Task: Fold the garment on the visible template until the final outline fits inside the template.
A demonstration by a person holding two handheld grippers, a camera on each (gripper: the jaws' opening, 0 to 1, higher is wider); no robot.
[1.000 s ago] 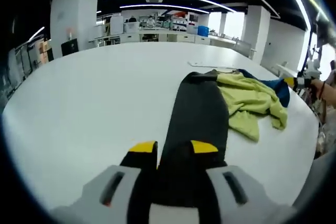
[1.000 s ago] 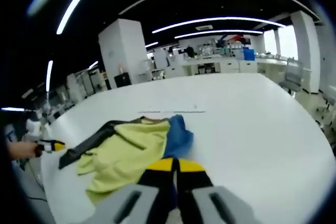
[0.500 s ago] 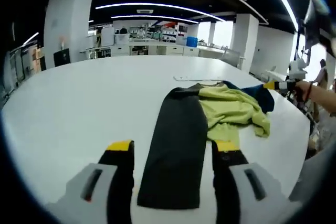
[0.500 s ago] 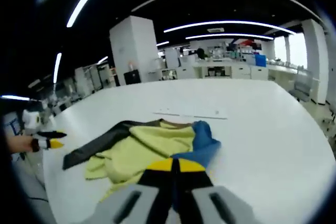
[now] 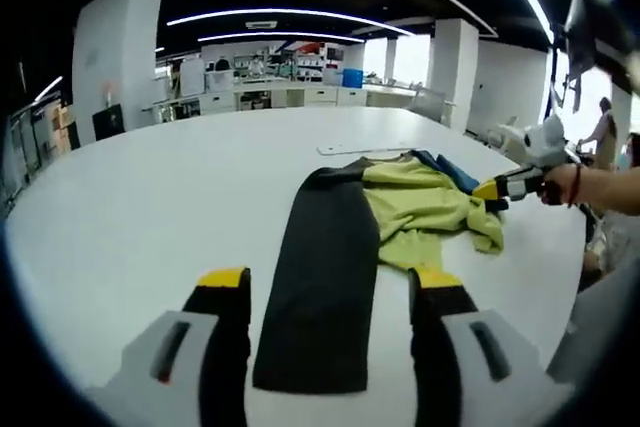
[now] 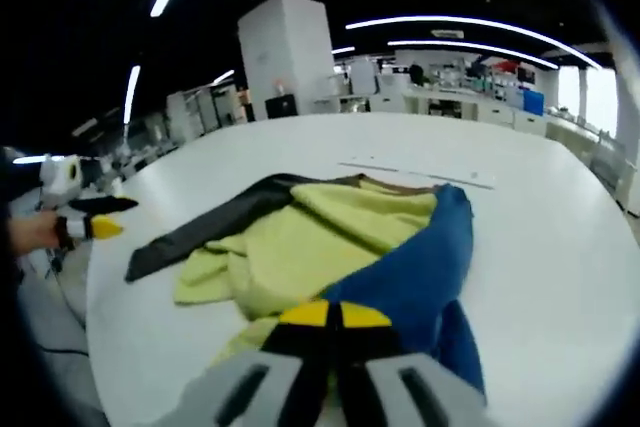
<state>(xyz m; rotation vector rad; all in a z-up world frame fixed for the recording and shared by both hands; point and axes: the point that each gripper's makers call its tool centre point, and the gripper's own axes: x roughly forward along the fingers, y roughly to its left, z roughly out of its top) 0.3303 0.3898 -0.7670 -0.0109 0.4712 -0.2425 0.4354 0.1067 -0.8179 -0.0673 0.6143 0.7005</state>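
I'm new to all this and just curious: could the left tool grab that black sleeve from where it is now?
Probably yes. The left tool is open, with the black sleeve lying flat on the table between its tips, and nothing covers that end.

Dark ceiling with curved light strips (image 5: 270,17), white pillars (image 6: 285,52), distant benches (image 5: 300,95), bright windows (image 5: 410,47) at right

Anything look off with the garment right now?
Yes. The garment's yellow-green body is bunched in wrinkles, not flat. Its black sleeve lies straight between the open left gripper; the right gripper pinches the blue sleeve.
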